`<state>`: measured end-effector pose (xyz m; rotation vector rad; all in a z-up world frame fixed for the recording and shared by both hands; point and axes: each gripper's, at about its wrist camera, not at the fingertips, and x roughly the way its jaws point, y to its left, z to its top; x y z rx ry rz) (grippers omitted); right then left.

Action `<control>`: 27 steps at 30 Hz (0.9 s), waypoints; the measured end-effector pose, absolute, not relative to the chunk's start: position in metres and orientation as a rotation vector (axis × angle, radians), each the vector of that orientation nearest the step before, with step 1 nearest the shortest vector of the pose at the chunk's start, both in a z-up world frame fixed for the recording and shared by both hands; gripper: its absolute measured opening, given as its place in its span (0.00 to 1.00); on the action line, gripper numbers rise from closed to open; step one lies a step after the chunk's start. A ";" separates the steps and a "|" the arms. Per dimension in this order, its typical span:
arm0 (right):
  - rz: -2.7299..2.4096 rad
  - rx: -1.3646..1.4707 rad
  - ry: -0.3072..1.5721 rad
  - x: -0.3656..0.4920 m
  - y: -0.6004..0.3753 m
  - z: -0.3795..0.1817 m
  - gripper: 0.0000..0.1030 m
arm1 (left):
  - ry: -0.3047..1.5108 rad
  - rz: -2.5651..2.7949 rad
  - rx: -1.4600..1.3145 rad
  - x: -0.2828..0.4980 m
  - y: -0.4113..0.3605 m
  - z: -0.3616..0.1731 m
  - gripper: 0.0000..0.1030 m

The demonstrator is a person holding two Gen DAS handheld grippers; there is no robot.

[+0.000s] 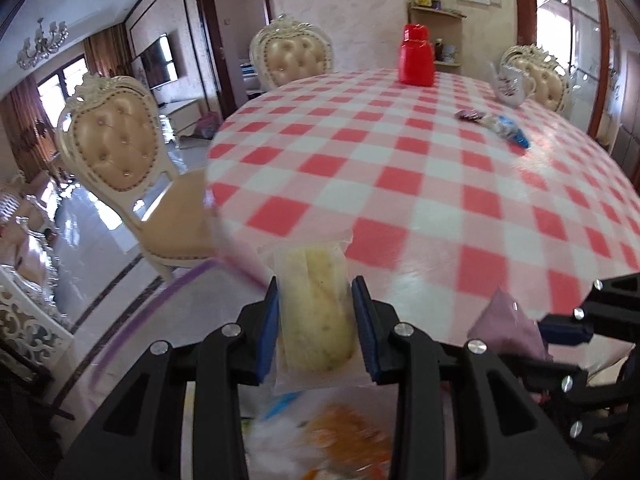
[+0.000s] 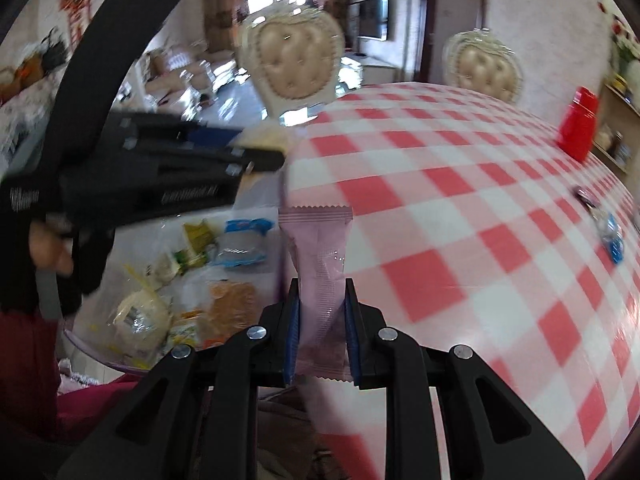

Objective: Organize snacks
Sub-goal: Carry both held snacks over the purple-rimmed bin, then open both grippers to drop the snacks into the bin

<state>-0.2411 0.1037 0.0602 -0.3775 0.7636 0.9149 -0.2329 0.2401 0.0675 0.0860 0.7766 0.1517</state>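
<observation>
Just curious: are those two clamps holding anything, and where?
Left hand-held gripper pinches a yellow cake packet across its middle; right hand-held gripper pinches a pink packet near its lower end.

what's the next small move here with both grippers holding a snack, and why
Probably carry both on over the clear bag of snacks and let go there. The left gripper clamps a yellowish bun packet, the right gripper a pink wrapper, both beside it.

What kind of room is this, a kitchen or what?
Most likely a home dining room opening onto a living room: a round table under a red-checked tablecloth, ornate tufted dining chairs around it, and a wall-mounted television in the space beyond.
</observation>
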 end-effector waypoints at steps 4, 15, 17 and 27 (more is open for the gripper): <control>0.967 -0.428 0.768 -0.255 0.126 0.052 0.20 | 0.795 0.188 0.096 -0.240 0.263 0.069 0.34; 1.079 -0.313 0.697 -0.262 0.123 0.060 0.60 | 0.724 0.415 0.049 -0.252 0.304 0.086 0.88; 1.015 -0.235 0.700 -0.242 0.097 0.065 0.62 | 0.675 0.410 0.009 -0.254 0.302 0.094 0.92; 0.531 0.117 0.758 -0.135 -0.073 0.061 0.84 | 0.617 0.096 -0.125 -0.210 0.198 0.101 0.98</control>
